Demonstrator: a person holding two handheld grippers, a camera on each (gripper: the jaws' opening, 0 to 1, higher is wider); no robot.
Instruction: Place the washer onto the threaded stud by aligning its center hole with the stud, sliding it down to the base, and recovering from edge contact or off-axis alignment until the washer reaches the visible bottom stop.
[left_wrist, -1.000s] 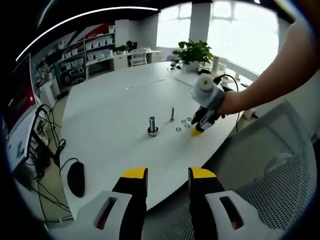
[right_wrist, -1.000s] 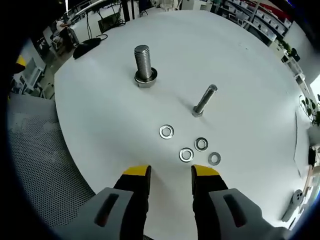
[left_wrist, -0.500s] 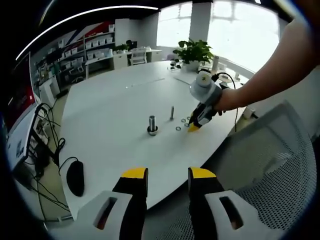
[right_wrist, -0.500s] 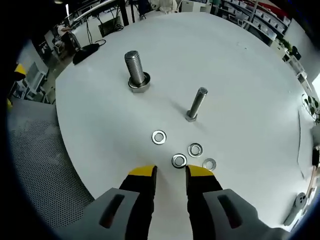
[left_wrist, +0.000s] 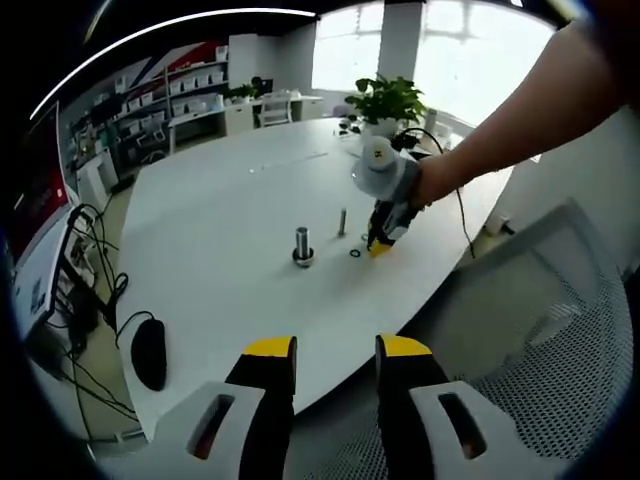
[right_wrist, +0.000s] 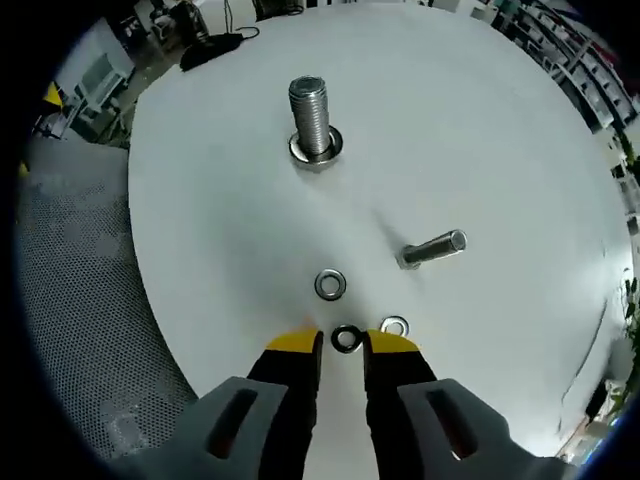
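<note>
The white round surface (right_wrist: 520, 130) carries a thick threaded stud (right_wrist: 313, 120) standing bare toward its middle, a thinner bolt (right_wrist: 432, 248) beside it, and loose washers near the edge closest to you, so nothing is threaded on yet and the whole placement is left. Your right hand-held gripper (right_wrist: 343, 344) is down at that edge with its jaws narrowly parted around one washer (right_wrist: 346, 338), apparently not yet clamped, while another washer (right_wrist: 330, 285) lies just beyond. Your left hand-held gripper (left_wrist: 333, 352) hangs off the surface, jaws apart and empty.

Daylight is pouring through tall windows (left_wrist: 470, 60) at one o'clock, a potted plant (left_wrist: 386, 104) sitting below, while shelving (left_wrist: 180, 95) is lining the wall at ten o'clock.
</note>
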